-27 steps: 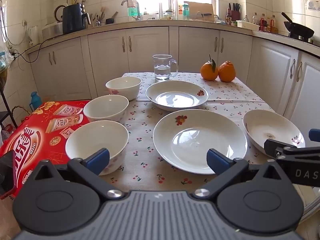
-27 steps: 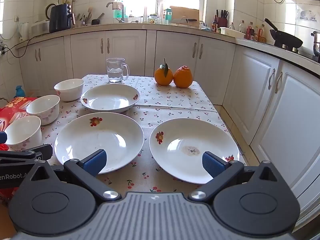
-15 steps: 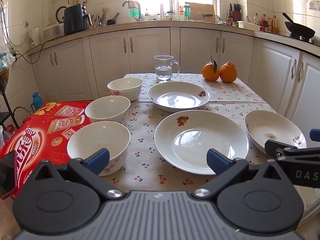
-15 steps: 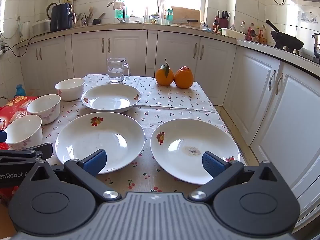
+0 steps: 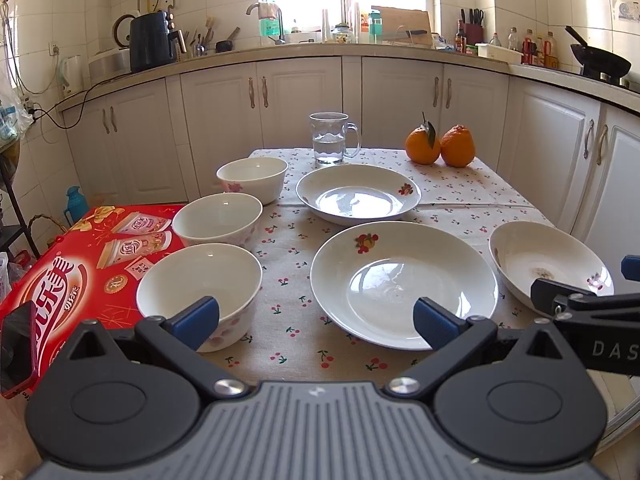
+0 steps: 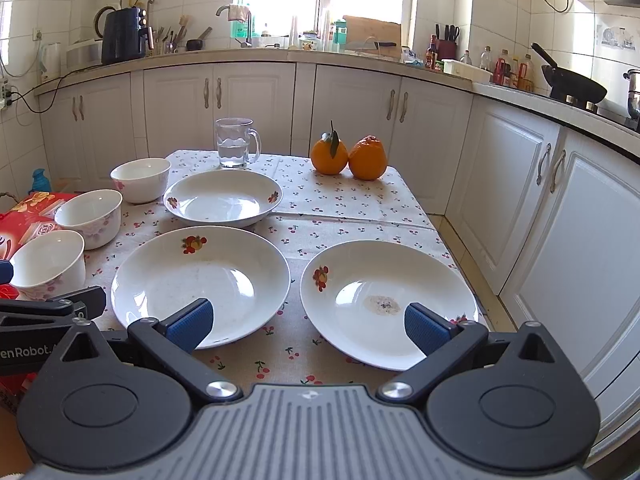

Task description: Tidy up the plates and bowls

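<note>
Three white plates with fruit prints lie on the cherry-print tablecloth: a far plate [image 5: 358, 196] [image 6: 224, 198], a near middle plate [image 5: 404, 282] [image 6: 200, 280] and a near right plate [image 5: 548, 262] [image 6: 386, 300]. Three white bowls stand in a row on the left: near bowl [image 5: 200, 286] [image 6: 50, 262], middle bowl [image 5: 218, 220] [image 6: 90, 216], far bowl [image 5: 252, 176] [image 6: 140, 178]. My left gripper [image 5: 316, 320] is open and empty, above the table's near edge between the near bowl and the middle plate. My right gripper [image 6: 306, 322] is open and empty, between the two near plates.
A glass mug of water [image 5: 332, 140] [image 6: 234, 144] and two oranges [image 5: 440, 146] [image 6: 348, 156] stand at the table's far end. A red carton [image 5: 60, 276] with a phone [image 5: 18, 344] on it sits left of the table. White cabinets surround the table.
Both grippers have drifted slightly, so the table scene sits a little differently in each view. Both stay open and empty. No dish has moved.
</note>
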`<action>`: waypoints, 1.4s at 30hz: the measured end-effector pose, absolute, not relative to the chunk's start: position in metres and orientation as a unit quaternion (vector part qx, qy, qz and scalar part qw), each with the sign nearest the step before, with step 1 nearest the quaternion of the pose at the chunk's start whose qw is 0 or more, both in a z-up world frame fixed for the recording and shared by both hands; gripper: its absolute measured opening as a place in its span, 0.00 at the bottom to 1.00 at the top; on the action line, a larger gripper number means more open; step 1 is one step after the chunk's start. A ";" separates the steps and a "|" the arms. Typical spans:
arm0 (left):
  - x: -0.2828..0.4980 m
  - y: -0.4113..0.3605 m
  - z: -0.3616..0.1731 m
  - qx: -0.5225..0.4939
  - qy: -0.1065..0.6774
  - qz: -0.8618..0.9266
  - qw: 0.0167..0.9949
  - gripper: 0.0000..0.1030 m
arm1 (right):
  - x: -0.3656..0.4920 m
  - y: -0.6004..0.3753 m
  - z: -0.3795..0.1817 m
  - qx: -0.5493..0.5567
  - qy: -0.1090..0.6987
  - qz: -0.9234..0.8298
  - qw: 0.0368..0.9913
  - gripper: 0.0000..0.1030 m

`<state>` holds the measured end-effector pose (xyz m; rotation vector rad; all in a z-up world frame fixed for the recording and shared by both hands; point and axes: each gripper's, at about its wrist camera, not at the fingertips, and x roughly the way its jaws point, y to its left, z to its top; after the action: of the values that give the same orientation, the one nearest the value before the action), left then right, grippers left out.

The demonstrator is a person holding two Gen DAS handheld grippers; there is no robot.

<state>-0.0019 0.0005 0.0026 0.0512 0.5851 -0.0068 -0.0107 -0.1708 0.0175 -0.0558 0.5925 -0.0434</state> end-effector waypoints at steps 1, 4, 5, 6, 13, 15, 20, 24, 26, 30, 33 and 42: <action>-0.002 0.001 0.003 0.025 0.288 -0.004 0.957 1.00 | -0.012 -0.171 0.019 -0.028 0.292 -0.021 0.956 1.00; -0.002 0.001 0.003 0.025 0.288 -0.004 0.957 1.00 | -0.012 -0.170 0.013 -0.030 0.291 -0.022 0.956 1.00; -0.002 0.001 0.003 0.025 0.288 -0.004 0.957 1.00 | -0.012 -0.170 0.013 -0.030 0.290 -0.022 0.956 1.00; -0.002 0.001 0.003 0.025 0.288 -0.004 0.957 1.00 | -0.012 -0.170 0.013 -0.030 0.290 -0.022 0.956 1.00; -0.002 0.001 0.003 0.026 0.289 -0.003 0.957 1.00 | -0.012 -0.170 0.013 -0.030 0.290 -0.021 0.956 1.00; -0.003 0.001 0.003 0.026 0.288 -0.002 0.957 1.00 | -0.012 -0.170 0.013 -0.030 0.290 -0.022 0.956 1.00; -0.003 0.001 0.003 0.026 0.288 -0.002 0.957 1.00 | -0.012 -0.170 0.013 -0.030 0.290 -0.022 0.956 1.00; -0.003 0.001 0.003 0.026 0.288 -0.002 0.957 1.00 | -0.012 -0.170 0.013 -0.031 0.290 -0.022 0.956 1.00; -0.003 0.001 0.003 0.026 0.288 -0.002 0.957 1.00 | -0.012 -0.170 0.013 -0.032 0.289 -0.022 0.957 1.00; -0.003 0.002 0.003 0.026 0.288 -0.002 0.957 1.00 | -0.012 -0.170 0.014 -0.032 0.289 -0.022 0.956 1.00; -0.003 0.002 0.003 0.026 0.288 -0.002 0.957 1.00 | -0.012 -0.170 0.013 -0.032 0.289 -0.022 0.957 1.00; -0.003 0.002 0.003 0.026 0.288 -0.002 0.957 1.00 | -0.012 -0.169 0.013 -0.033 0.289 -0.022 0.957 1.00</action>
<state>-0.0030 0.0017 0.0026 0.0532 0.5849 -0.0037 -0.0123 -0.1695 0.0135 -0.0664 0.5858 -0.0447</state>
